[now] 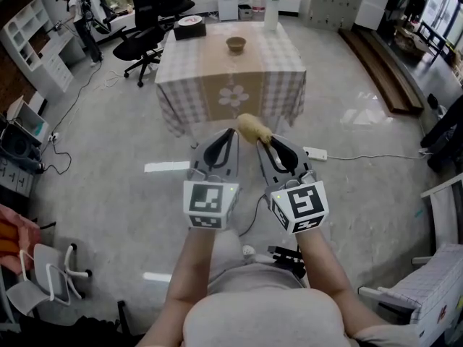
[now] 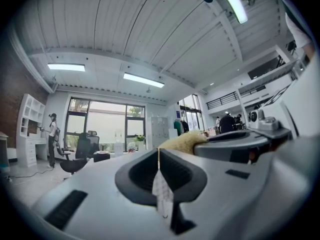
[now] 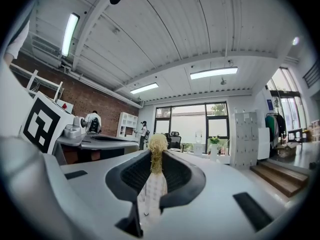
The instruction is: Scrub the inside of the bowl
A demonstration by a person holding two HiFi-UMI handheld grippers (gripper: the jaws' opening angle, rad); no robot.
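Observation:
A small brown bowl [image 1: 236, 45] stands on a table with a checked cloth [image 1: 282, 85] far ahead of me, well beyond both grippers. My right gripper [image 1: 263, 142] is shut on a yellow scrub sponge [image 1: 253, 128], which sticks out past its tips. In the right gripper view the sponge [image 3: 157, 148] is pinched upright between the jaws of the right gripper [image 3: 152, 171]. My left gripper [image 1: 232, 134] is held beside it, shut with nothing in it. In the left gripper view the left gripper [image 2: 159, 156] has its jaws together, and the sponge [image 2: 182, 141] shows just to the right.
On the table also stand a black box with a plate on top [image 1: 189, 28] and a white vase with a plant [image 1: 272, 10]. Black office chairs [image 1: 147, 43] stand left of the table. A power strip and cable [image 1: 315, 153] lie on the grey floor. A white chair [image 1: 45, 275] is at lower left.

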